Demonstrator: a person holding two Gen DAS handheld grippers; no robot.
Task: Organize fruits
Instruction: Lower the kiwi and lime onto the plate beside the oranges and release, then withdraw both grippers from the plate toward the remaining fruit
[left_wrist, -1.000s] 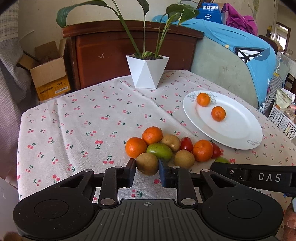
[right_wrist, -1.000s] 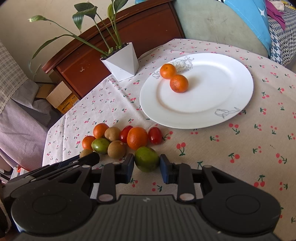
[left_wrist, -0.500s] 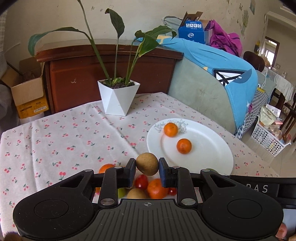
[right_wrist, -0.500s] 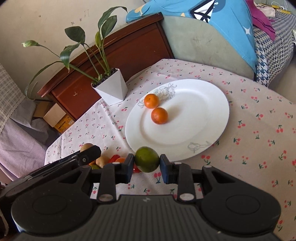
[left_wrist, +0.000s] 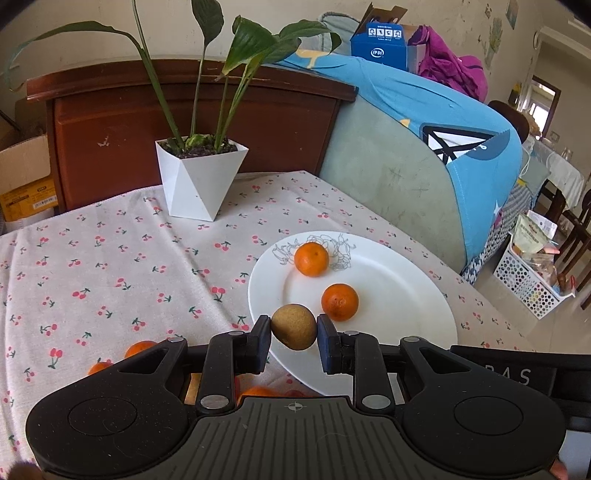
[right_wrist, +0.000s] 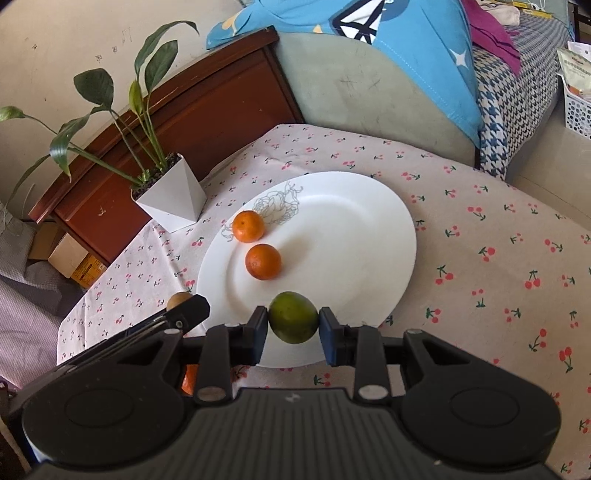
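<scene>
My left gripper (left_wrist: 293, 332) is shut on a brown kiwi (left_wrist: 294, 326) and holds it above the near left rim of the white plate (left_wrist: 399, 280). My right gripper (right_wrist: 293, 325) is shut on a green fruit (right_wrist: 293, 316) and holds it over the plate's (right_wrist: 351, 236) near edge. Two oranges (left_wrist: 311, 259) (left_wrist: 339, 301) lie on the plate; they show in the right wrist view too (right_wrist: 249, 226) (right_wrist: 263, 261). The left gripper with its kiwi (right_wrist: 178, 300) shows at the left of the right wrist view.
The remaining fruit pile (left_wrist: 138, 349) lies on the cherry-print tablecloth (left_wrist: 110, 258), mostly hidden under my left gripper. A white pot with a plant (left_wrist: 199, 181) stands at the table's back. A sofa (left_wrist: 406, 166) is behind the plate on the right.
Both grippers have lifted their fruit off the pile and carried it forward and right, from the tablecloth to above the plate's near edge.
</scene>
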